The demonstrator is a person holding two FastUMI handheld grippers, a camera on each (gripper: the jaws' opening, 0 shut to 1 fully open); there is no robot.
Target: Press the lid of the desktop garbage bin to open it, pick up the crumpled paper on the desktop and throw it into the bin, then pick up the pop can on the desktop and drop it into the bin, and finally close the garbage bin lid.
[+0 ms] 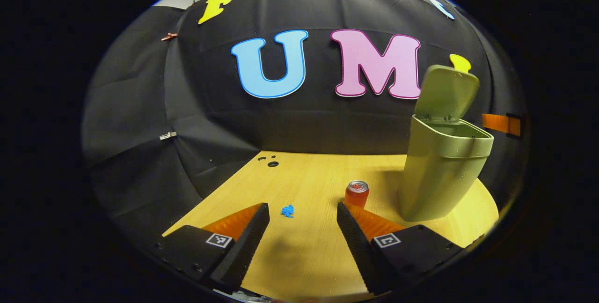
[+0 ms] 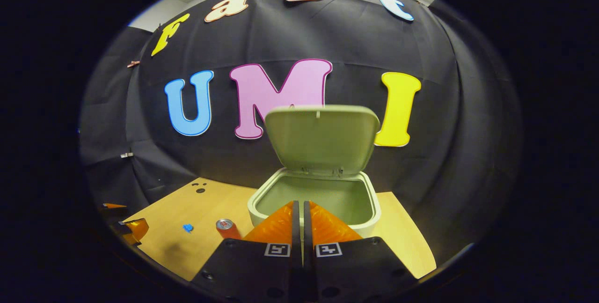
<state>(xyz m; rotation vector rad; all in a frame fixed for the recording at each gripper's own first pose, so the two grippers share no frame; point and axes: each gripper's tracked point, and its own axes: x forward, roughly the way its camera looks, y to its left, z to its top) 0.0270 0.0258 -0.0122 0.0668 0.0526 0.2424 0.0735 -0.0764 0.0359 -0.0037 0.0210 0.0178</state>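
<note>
Green bin (image 2: 314, 202) open, lid (image 2: 323, 139) upright, inside apparently bare

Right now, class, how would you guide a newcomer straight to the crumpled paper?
Start at the tall green bin with its lid up on the wooden table. Left of it stands a red can; left again lies the crumpled paper, tiny, blue and lying low.

Left tongs (image 1: 303, 214) agape, right tongs (image 2: 300, 211) closed.
</note>
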